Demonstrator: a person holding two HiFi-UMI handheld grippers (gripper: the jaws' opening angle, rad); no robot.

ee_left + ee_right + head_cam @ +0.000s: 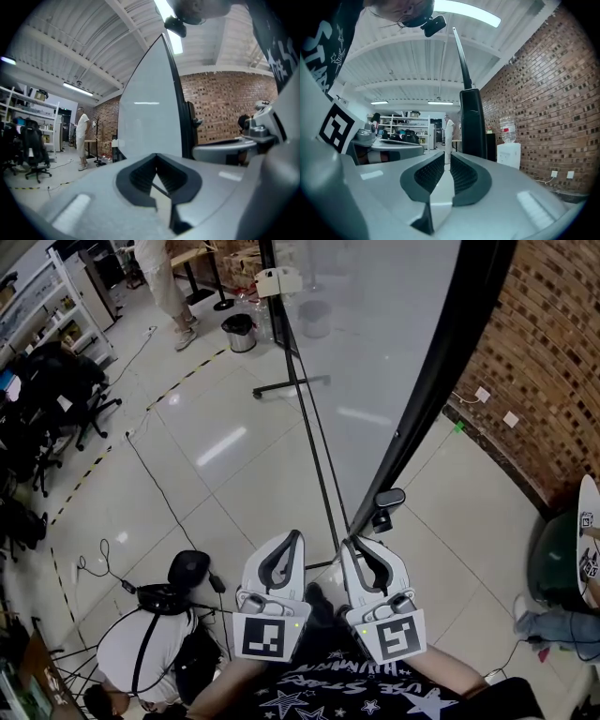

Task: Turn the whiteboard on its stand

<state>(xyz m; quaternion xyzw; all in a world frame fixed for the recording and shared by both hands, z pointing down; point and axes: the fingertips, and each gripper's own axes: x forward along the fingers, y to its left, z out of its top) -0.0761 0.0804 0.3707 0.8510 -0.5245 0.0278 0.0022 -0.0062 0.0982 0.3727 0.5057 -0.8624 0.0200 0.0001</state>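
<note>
At bottom of head view: white plastic left gripper point(296, 536) and white plastic right gripper point(352, 544) side by side. Large glossy black-framed whiteboard point(375, 352) rises toward 12 o'clock.

Left gripper view: jaw tips pressed together, empty; board at 12.

Right gripper view: jaws barely parted (thin slit), empty; frame edge at 1 o'clock.

Risk: unclamped tips skid off slick frame, so board swings uncontrolled.

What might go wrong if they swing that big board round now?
The crouching person is close to the whiteboard; its swinging edge might hit them. Cables on the floor beside the stand may snag or trip. The right gripper sits beside the frame, not clamped on it, so a push may slip.
</note>
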